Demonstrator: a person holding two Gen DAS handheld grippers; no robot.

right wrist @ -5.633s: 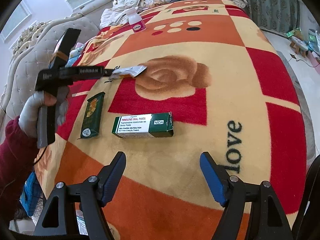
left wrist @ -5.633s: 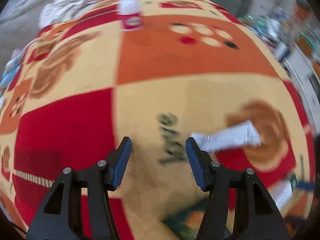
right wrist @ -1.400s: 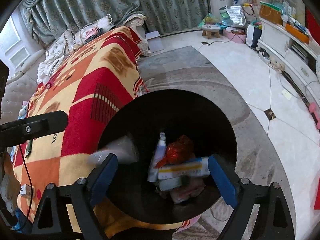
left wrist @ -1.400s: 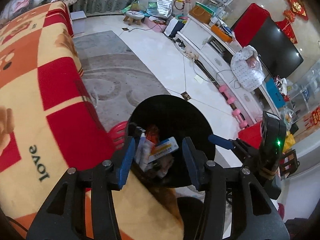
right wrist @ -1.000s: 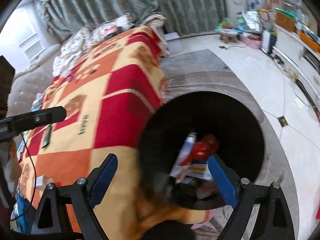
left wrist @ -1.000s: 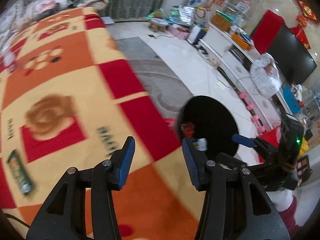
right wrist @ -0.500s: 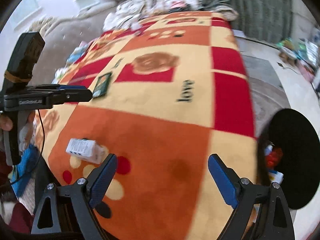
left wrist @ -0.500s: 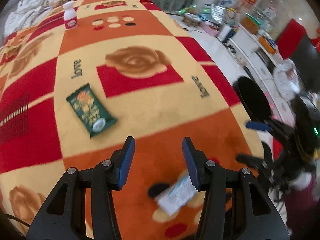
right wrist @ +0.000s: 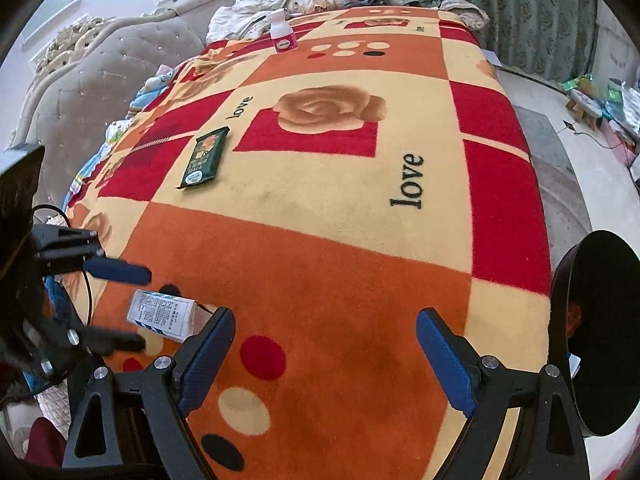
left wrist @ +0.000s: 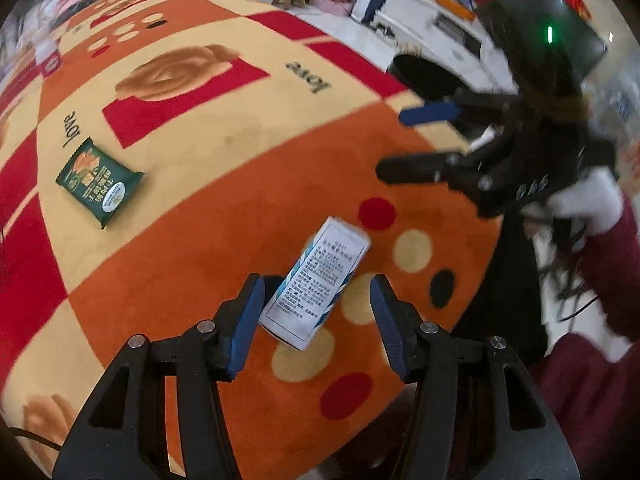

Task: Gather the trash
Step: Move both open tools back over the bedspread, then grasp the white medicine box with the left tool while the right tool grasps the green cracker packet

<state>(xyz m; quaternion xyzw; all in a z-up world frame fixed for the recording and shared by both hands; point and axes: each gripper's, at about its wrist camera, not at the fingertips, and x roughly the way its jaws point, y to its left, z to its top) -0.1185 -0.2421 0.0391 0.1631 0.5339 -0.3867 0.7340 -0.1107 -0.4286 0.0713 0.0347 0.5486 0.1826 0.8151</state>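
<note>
Left tool [left wrist: 316, 320]: jaws part-way apart and just widened, set either side of a white and blue carton [left wrist: 318, 280] lying flat on the blanket [left wrist: 248, 184]; the pads are not seen to press on it, so nothing is held. Right tool [right wrist: 324, 354]: jaws wide apart, empty, held above bare orange pile. Risks judged from this position: the carton lies slantwise to the left tool's jaws, so a closing pinch could be made on a corner and the carton twisted or pushed away over the soft pile; a light, possibly empty carton could be crushed; the two tools are close together over the same corner and could be knocked against each other. A green snack packet [right wrist: 205, 158] is left well apart, further up the blanket, and a small white bottle [right wrist: 281, 34] stands near the far edge. Surface: a plush blanket in red, orange and cream squares with roses, dots and the word "love", apparently spread over a bed with a tufted headboard [right wrist: 104, 80]. A black bin [right wrist: 600, 332] is stood at the right edge. Room: pale tiled floor, grey-green curtains, cluttered shelving.
</note>
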